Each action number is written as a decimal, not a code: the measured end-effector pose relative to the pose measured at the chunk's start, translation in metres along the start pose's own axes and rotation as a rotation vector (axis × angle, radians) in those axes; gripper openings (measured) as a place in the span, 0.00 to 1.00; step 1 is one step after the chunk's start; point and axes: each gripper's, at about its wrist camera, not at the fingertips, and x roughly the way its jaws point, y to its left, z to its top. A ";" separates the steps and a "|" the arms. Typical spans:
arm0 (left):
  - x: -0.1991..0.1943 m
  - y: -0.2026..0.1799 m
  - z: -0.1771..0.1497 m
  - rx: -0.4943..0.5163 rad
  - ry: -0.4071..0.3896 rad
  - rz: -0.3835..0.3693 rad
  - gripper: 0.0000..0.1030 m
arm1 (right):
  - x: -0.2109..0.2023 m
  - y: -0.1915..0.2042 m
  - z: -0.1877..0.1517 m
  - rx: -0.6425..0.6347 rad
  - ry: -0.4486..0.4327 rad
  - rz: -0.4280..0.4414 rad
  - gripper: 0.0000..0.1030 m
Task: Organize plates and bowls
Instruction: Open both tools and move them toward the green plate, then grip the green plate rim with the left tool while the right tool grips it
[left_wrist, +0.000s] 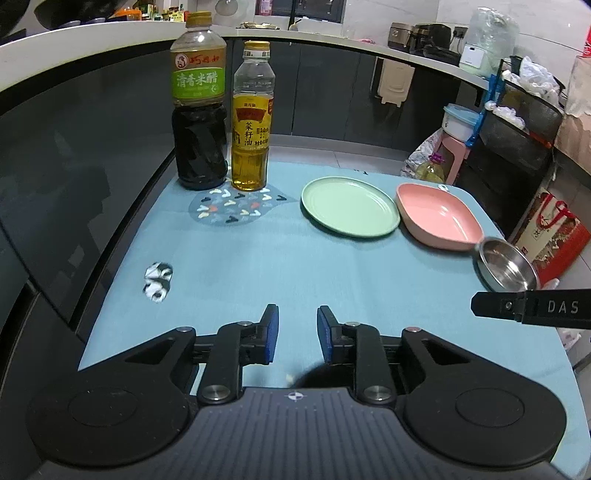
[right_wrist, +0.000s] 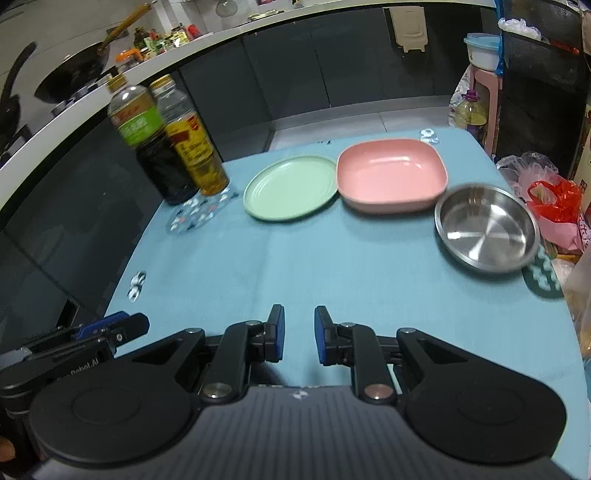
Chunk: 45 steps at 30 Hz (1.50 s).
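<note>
A green round plate (left_wrist: 350, 206) (right_wrist: 291, 192), a pink square bowl (left_wrist: 439, 216) (right_wrist: 392, 173) and a steel bowl (left_wrist: 506, 264) (right_wrist: 487, 233) stand in a row on the far part of the blue tablecloth (left_wrist: 295, 266) (right_wrist: 314, 258). My left gripper (left_wrist: 297, 332) is open and empty, low over the near cloth. My right gripper (right_wrist: 299, 332) is open and empty, also near the front edge. The right gripper's finger shows at the right of the left wrist view (left_wrist: 532, 308). The left gripper shows at the lower left of the right wrist view (right_wrist: 110, 328).
A dark vinegar bottle (left_wrist: 199, 110) (right_wrist: 151, 147) and an oil bottle (left_wrist: 253, 122) (right_wrist: 194, 147) stand at the far left by a patterned coaster (left_wrist: 232, 206). A green mat (right_wrist: 543, 277) lies under the steel bowl. Bags and boxes crowd the right table edge (right_wrist: 550, 195).
</note>
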 end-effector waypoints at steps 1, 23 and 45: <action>0.005 0.000 0.005 -0.003 0.003 0.003 0.21 | 0.005 -0.001 0.005 0.007 0.003 -0.002 0.11; 0.128 0.001 0.083 -0.092 0.041 -0.115 0.21 | 0.092 -0.019 0.075 0.158 0.069 -0.002 0.16; 0.202 0.019 0.090 -0.212 0.053 -0.167 0.22 | 0.156 -0.039 0.090 0.319 0.048 -0.021 0.15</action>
